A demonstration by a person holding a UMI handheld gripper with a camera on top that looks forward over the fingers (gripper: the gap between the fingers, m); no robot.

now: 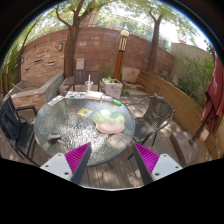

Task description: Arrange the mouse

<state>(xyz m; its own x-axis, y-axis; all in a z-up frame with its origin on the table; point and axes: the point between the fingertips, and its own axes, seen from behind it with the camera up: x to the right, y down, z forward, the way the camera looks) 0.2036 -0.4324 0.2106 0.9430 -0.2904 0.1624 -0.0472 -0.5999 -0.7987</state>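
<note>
Mouse (110, 121), pale, rests on round glass table (58, 128); tongs (113, 149) open before it.

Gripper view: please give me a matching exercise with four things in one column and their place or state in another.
1 round table
2 brick wall
3 tongs
4 pale object

a open, holding nothing
b lies on the table top
c stands on the wooden deck
d at the back, behind the tree trunks

Pairs: 1-c, 2-d, 3-a, 4-b
</note>
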